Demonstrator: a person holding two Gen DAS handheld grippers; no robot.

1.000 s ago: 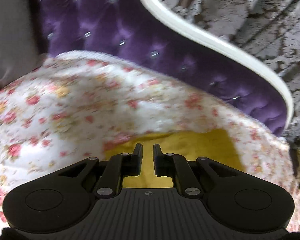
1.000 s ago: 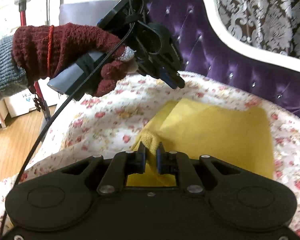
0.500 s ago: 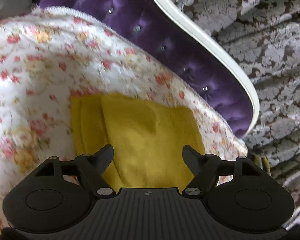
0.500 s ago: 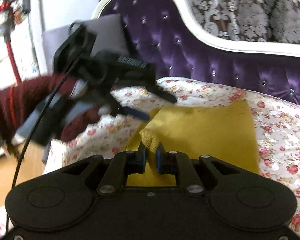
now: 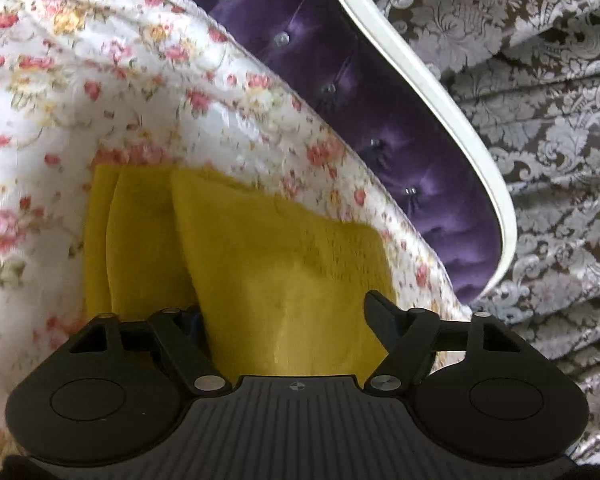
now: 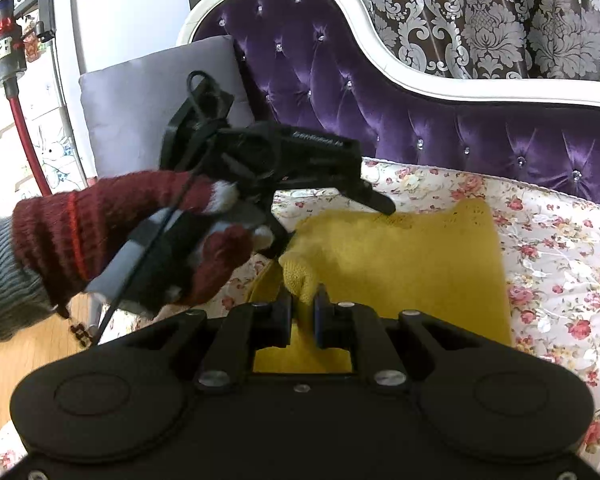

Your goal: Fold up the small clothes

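Moved since the earlier frame: left gripper [image 5: 288, 312], then held above the flowered cover with its fingers nearly together, is now lower and over the yellow garment [image 5: 268, 264], fingers spread to either side of a folded edge; its jaws are closing at this moment, with cloth between them but the pads not yet pressing on it. Right gripper's hold is unchanged.

Sofa [image 6: 380, 92]: purple, buttoned, white-framed back; a grey cushion [image 6: 140, 112] leans at its far end. A patterned curtain [image 6: 500, 12] hangs behind.

Flowered cover [image 6: 560, 248]: spread over the seat; serves as the folding surface.

Yellow garment: knitted, lying on the cover, near the middle of the seat. From the left wrist view it shows several overlapping layers with stepped edges at the left, so at least one fold is judged done. The near corner is lifted off the cover.

Gloved hand [image 6: 112, 240]: dark red knit glove, grey sleeve; carries the left gripper, seen from the right wrist view at the garment's left edge.

Right gripper [image 6: 302, 316]: fingers pinching the raised near corner of the garment, knit bunched up between the pads.

Progress, as a judgement: partly folded, mid-way. Remaining: secure the left edge, carry the held corner over for a further fold, lay flat, release. No other clothes are in view.
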